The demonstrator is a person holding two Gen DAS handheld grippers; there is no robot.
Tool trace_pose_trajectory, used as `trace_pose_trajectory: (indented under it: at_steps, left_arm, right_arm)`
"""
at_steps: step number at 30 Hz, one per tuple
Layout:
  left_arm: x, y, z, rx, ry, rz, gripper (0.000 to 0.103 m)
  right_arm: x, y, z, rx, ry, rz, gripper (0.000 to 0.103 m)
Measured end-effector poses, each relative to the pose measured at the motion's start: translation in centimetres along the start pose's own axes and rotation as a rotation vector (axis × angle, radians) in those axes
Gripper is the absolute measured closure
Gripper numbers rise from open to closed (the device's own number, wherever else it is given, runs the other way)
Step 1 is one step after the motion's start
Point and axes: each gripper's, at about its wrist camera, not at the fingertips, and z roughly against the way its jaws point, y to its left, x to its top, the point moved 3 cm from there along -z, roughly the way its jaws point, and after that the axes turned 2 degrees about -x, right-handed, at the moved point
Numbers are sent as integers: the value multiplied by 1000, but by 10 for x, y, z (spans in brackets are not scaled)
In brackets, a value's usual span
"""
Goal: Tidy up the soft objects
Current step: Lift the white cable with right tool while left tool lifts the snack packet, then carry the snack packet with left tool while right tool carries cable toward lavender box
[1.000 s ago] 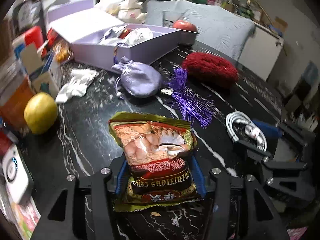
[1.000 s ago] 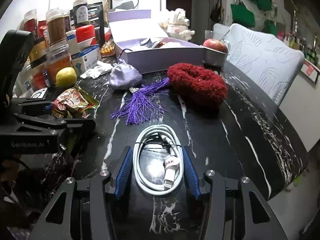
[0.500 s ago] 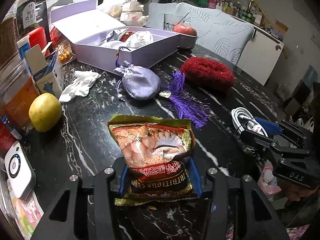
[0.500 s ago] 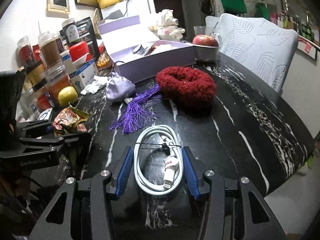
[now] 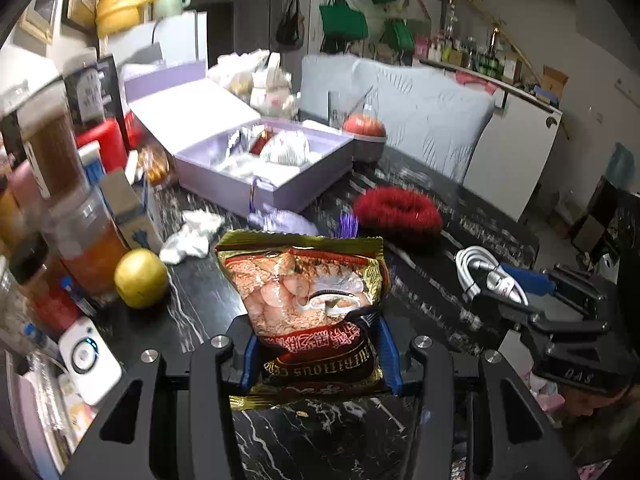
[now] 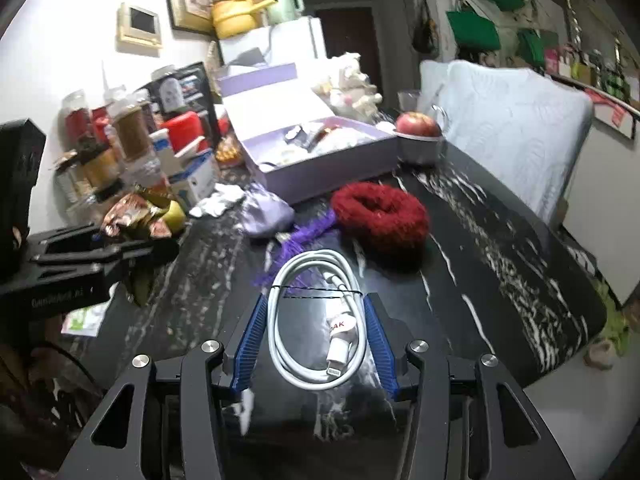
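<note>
A cluttered black marble table (image 6: 500,240), seen from 2 handheld grippers. At far left, jars and cartons crowd the edge, with a yellow round fruit (image 5: 140,278) and a crumpled white cloth (image 5: 192,234) just in front of them.

The left gripper (image 5: 318,354) has just been closing its jaws, and its blue pads are clamped on the lower end of a gold-edged snack packet (image 5: 308,300), which looks raised off the tabletop. Behind it stands an open lilac box (image 5: 280,188) with its lid tipped back; a few soft or wrapped items already lie inside, too blurred to name.

In front of the box, a lilac drawstring pouch (image 6: 266,214) and a purple tassel (image 6: 308,232) lie on the marble, with a red fuzzy ring (image 6: 380,216) just right of them — none of these 3 is packed.

To the right, the right gripper (image 6: 318,350) has its pads pressed against both sides of a coiled white cable (image 6: 316,316), also apparently lifted. Beyond the box's far corner, an apple (image 6: 418,124) sits in a small bowl.

As a judgement: the sorting is partly done — some items are boxed, 2 are in hand, and at least 3 soft things plus the cloth remain on the table.
</note>
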Motion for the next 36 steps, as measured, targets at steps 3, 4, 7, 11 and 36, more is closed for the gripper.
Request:
trace_pose_trajectory:
  at_steps: [3,4,7,11,36]
  left_arm:
    - [13,-2,14,19,-44,-16,56]
    - [16,-2,16,23,-54,-20,56]
    - [33,-2,27,37,-100,-34,56]
    - [53,0,35,52,-155,-42,56]
    - [190,20,-8,148,-289,-72,56]
  right_arm:
    - [7,5,11,23,-24,22,54]
    - [9,6,14,26,-30,27,54]
    - [20,12,25,43,-61,48,54]
    - [34,17,36,62,-97,81,54]
    - [170,-10,4,100,-242,171,54]
